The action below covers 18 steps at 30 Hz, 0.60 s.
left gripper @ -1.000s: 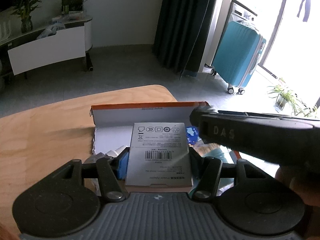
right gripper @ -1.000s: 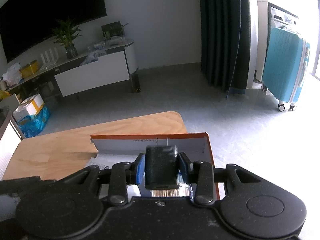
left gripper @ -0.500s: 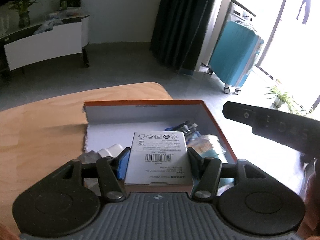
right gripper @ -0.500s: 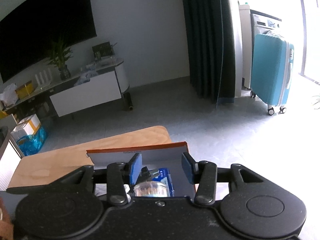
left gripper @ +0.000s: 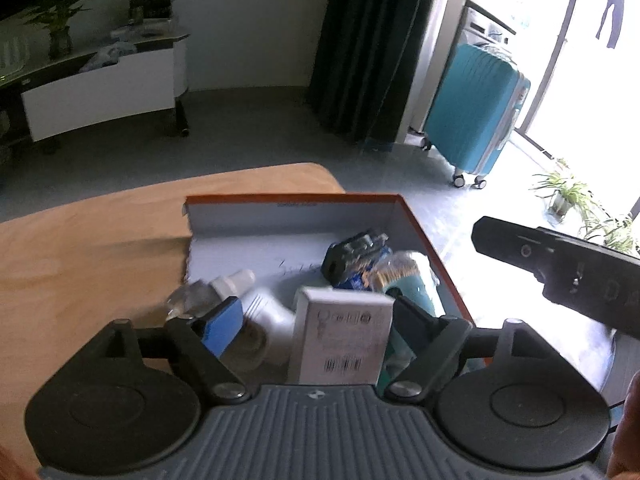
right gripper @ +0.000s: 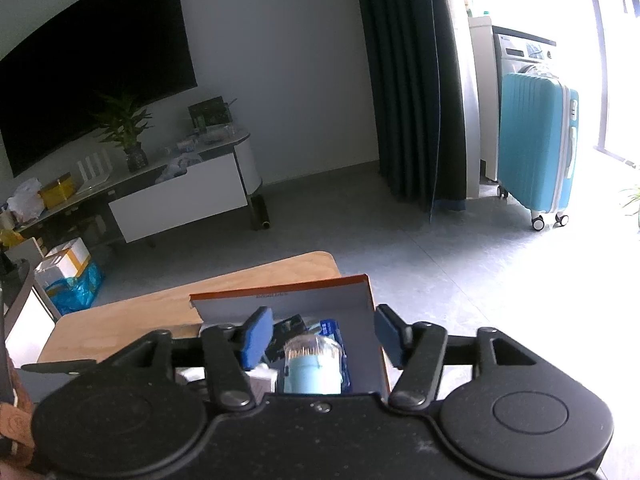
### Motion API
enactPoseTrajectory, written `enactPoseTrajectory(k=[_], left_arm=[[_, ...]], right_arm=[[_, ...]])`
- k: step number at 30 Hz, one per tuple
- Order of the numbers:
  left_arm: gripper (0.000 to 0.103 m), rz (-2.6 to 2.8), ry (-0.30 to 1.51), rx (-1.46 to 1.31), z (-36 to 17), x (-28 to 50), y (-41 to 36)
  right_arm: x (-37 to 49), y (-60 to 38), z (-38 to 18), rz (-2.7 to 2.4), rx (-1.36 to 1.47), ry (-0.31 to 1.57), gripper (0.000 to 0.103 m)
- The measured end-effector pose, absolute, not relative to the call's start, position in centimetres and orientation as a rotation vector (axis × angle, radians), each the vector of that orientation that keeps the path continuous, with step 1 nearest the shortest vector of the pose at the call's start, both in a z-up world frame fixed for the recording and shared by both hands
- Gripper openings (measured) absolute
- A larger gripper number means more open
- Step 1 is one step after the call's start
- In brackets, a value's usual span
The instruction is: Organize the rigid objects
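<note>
An orange-rimmed cardboard box (left gripper: 416,220) with a white inside stands on the wooden table (left gripper: 80,248). It holds a black charger (left gripper: 352,254), a teal toothpick jar (left gripper: 404,280), a white bottle (left gripper: 236,282) and a blue packet. My left gripper (left gripper: 316,316) is open over the box; the white adapter box (left gripper: 340,340) stands loose between its fingers, touching only the right one. My right gripper (right gripper: 324,332) is open and empty above the box (right gripper: 280,296), over the toothpick jar (right gripper: 314,364); it shows in the left wrist view (left gripper: 560,264) at right.
The box sits near the table's far right corner, with the floor beyond. A teal suitcase (left gripper: 476,104) stands by dark curtains (left gripper: 368,48). A white TV cabinet (right gripper: 180,196) lines the far wall. A potted plant (left gripper: 568,196) stands by the bright window.
My right gripper let go of the black charger into the box and pulled back, open. My left gripper opened; the white adapter box dropped lower into the cardboard box.
</note>
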<state>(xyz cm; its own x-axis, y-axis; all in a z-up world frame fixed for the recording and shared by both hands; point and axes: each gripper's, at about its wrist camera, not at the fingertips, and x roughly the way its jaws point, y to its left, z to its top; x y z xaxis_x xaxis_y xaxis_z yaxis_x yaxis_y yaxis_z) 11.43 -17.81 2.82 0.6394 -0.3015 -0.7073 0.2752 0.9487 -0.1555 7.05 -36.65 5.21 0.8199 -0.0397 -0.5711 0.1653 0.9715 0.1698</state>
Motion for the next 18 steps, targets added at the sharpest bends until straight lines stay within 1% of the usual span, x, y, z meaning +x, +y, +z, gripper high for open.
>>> enactPoseTrajectory(k=[1, 3, 4, 6, 11, 18], left_arm=[[0.089, -0.321, 0.815, -0.035, 2.9, 11.0, -17.7], [0.096, -0.313, 0.814, -0.030, 3.1, 10.2, -17.4], [0.097, -0.306, 0.812, -0.025, 3.2, 9.8, -17.3], [0.100, -0.285, 0.805, -0.021, 3.4, 8.9, -17.0], [0.103, -0.259, 0.807, -0.019, 3.5, 7.3, -16.3], [0.103, -0.234, 0.831, -0.004, 3.0, 5.1, -15.8]], right_arm=[[6.7, -36.5, 5.3, -0.106, 0.214, 0.604, 0.078], [6.3, -36.3, 5.5, -0.090, 0.206, 0.610, 0.080], [6.0, -36.2, 5.5, -0.085, 0.200, 0.613, 0.082], [5.3, -35.9, 5.6, -0.078, 0.187, 0.621, 0.083], [3.6, -35.3, 5.1, -0.064, 0.182, 0.651, 0.087], [1.4, -34.4, 4.7, -0.046, 0.169, 0.674, 0.089]])
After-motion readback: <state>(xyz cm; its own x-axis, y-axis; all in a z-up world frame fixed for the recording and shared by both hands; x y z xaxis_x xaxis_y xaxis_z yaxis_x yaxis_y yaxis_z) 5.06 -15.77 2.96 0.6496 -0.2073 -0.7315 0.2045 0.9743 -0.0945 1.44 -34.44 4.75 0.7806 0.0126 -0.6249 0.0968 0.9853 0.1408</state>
